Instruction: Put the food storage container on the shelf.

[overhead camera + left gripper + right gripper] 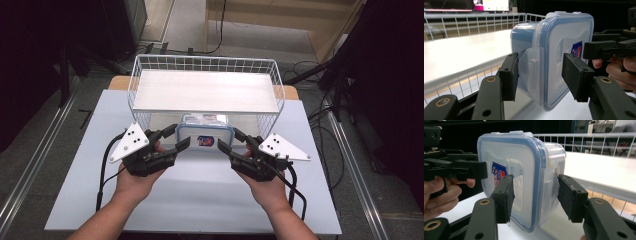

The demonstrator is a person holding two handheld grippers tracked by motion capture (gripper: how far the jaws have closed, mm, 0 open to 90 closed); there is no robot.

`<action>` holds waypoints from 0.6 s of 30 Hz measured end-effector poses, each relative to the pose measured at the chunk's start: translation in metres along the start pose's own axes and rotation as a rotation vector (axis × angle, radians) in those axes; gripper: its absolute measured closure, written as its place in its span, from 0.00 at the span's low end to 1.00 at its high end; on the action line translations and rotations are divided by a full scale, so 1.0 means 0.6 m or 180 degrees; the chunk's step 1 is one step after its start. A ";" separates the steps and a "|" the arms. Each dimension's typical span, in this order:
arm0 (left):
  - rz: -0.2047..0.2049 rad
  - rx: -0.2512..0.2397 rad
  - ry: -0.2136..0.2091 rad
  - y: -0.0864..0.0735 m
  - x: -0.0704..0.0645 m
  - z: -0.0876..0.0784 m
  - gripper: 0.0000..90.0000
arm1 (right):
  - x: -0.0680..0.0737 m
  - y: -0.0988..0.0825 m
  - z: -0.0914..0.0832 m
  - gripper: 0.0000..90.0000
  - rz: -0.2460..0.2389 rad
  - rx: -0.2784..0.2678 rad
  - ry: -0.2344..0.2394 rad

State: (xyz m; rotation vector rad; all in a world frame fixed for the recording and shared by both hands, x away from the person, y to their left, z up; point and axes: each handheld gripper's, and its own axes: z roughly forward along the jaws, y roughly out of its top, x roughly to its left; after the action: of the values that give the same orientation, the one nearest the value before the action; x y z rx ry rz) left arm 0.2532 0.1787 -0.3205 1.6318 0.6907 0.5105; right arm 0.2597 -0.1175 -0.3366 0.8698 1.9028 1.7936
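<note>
We see a lidded box (pixel 205 131) standing on edge on the tabletop (pixel 200 195), just in front of a wire basket (pixel 150 67). Our left claw (pixel 175 138) straddles its left lid edge and our right claw (pixel 229 140) its right edge. Both are spread, with their pads (pixel 510 75) near the plastic; we cannot tell whether they touch.

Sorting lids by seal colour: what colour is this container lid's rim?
Blue, on the clear lid; clearest in the right gripper view.
</note>
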 end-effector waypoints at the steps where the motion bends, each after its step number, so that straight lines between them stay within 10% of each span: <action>1: 0.0008 -0.0018 -0.0005 0.005 0.001 0.000 0.55 | 0.000 0.005 0.000 0.55 -0.0023 -0.0014 -0.0007; 18: 0.0124 -0.0134 -0.0026 0.073 0.022 0.023 0.55 | -0.022 0.080 0.009 0.55 -0.0172 -0.0155 -0.0059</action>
State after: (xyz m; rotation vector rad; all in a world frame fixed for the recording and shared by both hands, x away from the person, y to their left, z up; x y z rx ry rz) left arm 0.2790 0.1737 -0.2803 1.6097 0.6391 0.5428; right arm 0.2815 -0.1226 -0.2916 0.8080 1.8453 1.7863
